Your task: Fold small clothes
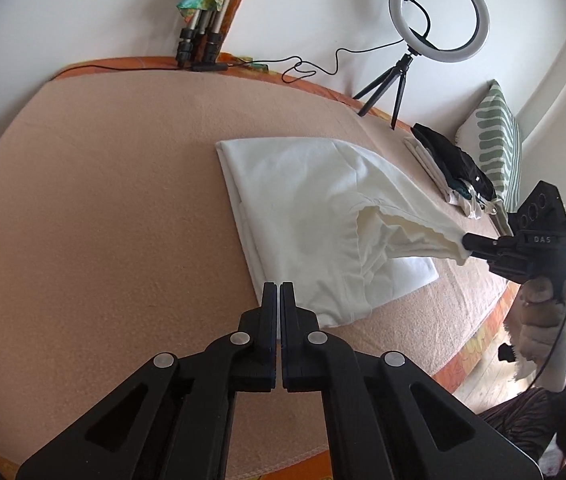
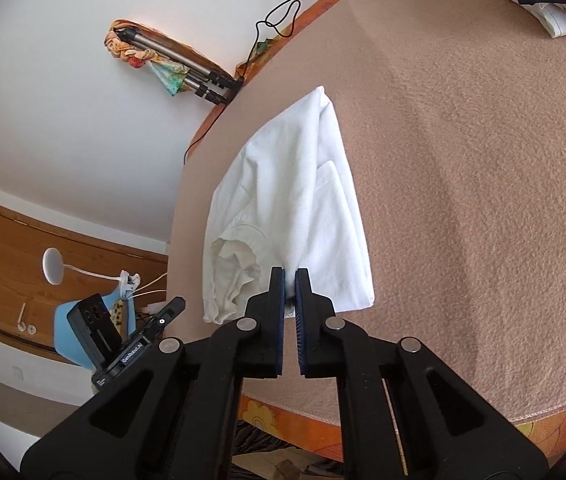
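Left wrist: left gripper [image 1: 279, 285] closed, empty, just beside white shirt [image 1: 307, 200] on pink blanket [image 1: 103, 200] (ring light [image 1: 439, 16], clothes pile [image 1: 455, 168] behind); right wrist: right gripper [image 2: 290, 276] pinching lifted shirt edge.

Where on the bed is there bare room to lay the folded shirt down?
Bare blanket lies left of the white shirt, up to the tripod legs. The strip right of it is crowded by the clothes pile and the ring light.
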Motion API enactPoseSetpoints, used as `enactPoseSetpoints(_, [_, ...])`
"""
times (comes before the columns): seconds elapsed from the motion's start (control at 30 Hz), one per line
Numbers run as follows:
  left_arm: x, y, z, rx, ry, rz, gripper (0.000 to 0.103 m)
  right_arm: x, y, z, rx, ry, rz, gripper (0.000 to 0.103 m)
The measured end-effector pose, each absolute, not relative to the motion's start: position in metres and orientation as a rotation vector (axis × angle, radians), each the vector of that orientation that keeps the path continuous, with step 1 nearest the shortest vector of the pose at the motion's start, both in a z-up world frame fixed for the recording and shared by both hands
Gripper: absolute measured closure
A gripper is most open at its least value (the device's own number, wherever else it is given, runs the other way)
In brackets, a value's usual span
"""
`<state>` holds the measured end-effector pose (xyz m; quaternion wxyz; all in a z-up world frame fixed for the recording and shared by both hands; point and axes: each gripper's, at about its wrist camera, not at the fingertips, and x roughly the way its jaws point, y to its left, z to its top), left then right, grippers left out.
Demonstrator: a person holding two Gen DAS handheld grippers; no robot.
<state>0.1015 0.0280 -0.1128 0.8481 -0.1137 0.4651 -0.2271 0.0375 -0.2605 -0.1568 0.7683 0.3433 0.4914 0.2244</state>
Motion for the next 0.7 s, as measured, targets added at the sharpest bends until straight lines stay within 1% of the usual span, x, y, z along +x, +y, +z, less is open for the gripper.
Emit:
enactPoseSetpoints(0.03, [0.101, 0.025, -0.115, -0.234, 1.0, -0.484, 0.098, 0.039, -0.26, -0.162, 0.743, 1.086, 0.48, 0.097])
enactPoseSetpoints(0.07, [0.099, 0.021, -0.114, -0.218, 1.0, -0.483, 0.09, 0.04, -0.26, -0.165, 0.733, 1.101, 0.463, 0.097])
enactPoseSetpoints(0.1, [0.096, 0.016, -0.112, -0.199, 0.985, -0.496, 0.085, 0.04, -0.26, -0.168, 0.732, 1.108, 0.453, 0.097])
enactPoseSetpoints(0.13, [0.093, 0.009, -0.11, -0.164, 0.971, -0.504, 0.082, 0.041, -0.259, -0.17, 0.732, 1.114, 0.453, 0.097])
enactPoseSetpoints(0.2, [0.084, -0.005, -0.105, -0.051, 0.924, -0.519, 0.076, 0.042, -0.262, -0.17, 0.736, 1.112, 0.445, 0.097])
enactPoseSetpoints(0.23, [0.079, -0.014, -0.104, 0.021, 0.904, -0.527, 0.075, 0.043, -0.264, -0.17, 0.746, 1.111, 0.452, 0.097])
enactPoseSetpoints(0.3, [0.071, -0.031, -0.108, 0.166, 0.872, -0.533, 0.064, 0.043, -0.265, -0.168, 0.756, 1.104, 0.467, 0.096])
enactPoseSetpoints(0.37, [0.067, -0.041, -0.115, 0.263, 0.855, -0.526, 0.064, 0.043, -0.265, -0.168, 0.767, 1.104, 0.482, 0.096])
enactPoseSetpoints(0.47, [0.071, -0.049, -0.128, 0.357, 0.853, -0.482, 0.065, 0.044, -0.264, -0.171, 0.761, 1.119, 0.477, 0.095])
enactPoseSetpoints(0.5, [0.072, -0.049, -0.13, 0.371, 0.849, -0.482, 0.078, 0.045, -0.263, -0.174, 0.76, 1.129, 0.474, 0.095])
enactPoseSetpoints(0.57, [0.073, -0.049, -0.132, 0.401, 0.833, -0.484, 0.097, 0.047, -0.26, -0.18, 0.76, 1.158, 0.484, 0.093])
enactPoseSetpoints(0.7, [0.074, -0.044, -0.121, 0.386, 0.797, -0.499, 0.1, 0.048, -0.255, -0.183, 0.736, 1.17, 0.484, 0.093])
